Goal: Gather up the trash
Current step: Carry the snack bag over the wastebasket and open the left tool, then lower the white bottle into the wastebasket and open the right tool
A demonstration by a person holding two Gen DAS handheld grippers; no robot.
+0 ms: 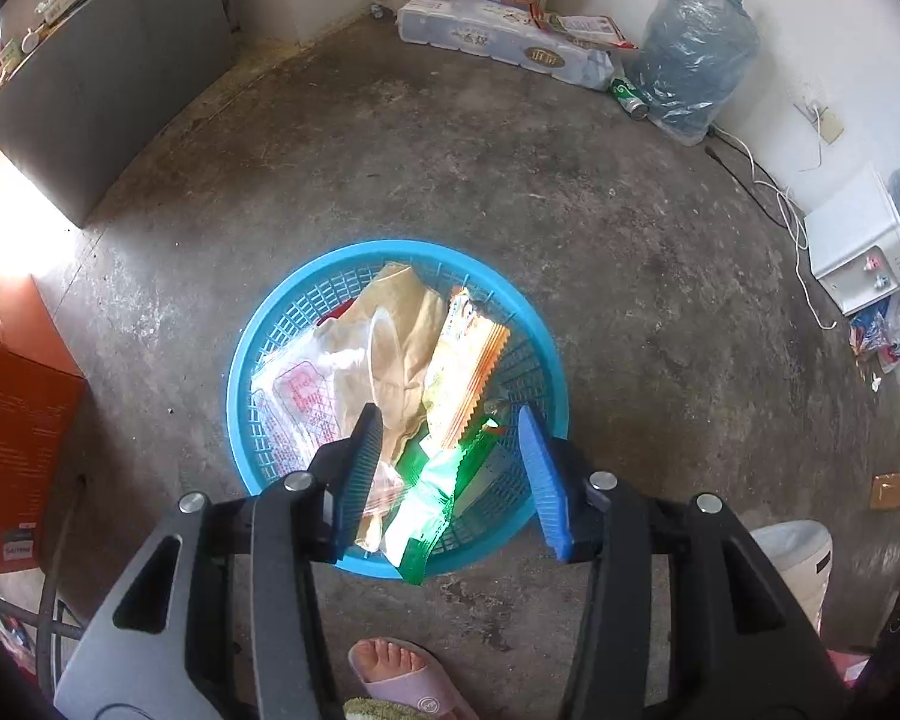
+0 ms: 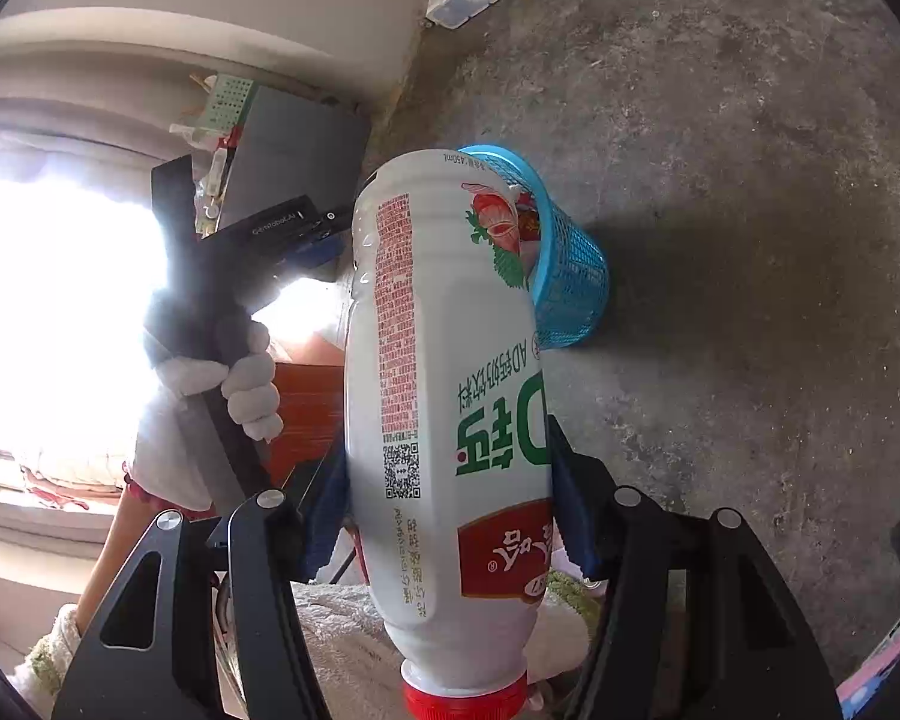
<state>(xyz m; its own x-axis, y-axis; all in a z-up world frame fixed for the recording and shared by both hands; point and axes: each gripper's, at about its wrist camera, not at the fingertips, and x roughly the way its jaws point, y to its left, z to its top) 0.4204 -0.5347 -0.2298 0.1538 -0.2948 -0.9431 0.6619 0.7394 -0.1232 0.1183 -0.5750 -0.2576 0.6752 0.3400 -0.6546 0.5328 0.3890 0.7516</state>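
Hovering over the blue basket (image 1: 397, 564), the left gripper (image 1: 450, 474) stood open, empty above the green wrapper (image 1: 426, 504); the right gripper (image 2: 447, 498) clamped the white bottle (image 2: 444, 360), awaiting the basket.

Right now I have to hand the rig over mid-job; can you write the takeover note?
Left gripper: open over the blue basket, green wrapper loose between the fingers, dropping in.
Right gripper: shut on the white drink bottle, red cap toward the camera.
Done: wrappers and bags in the basket.
Left: drop the bottle in; the green can by the water jug remains on the floor.
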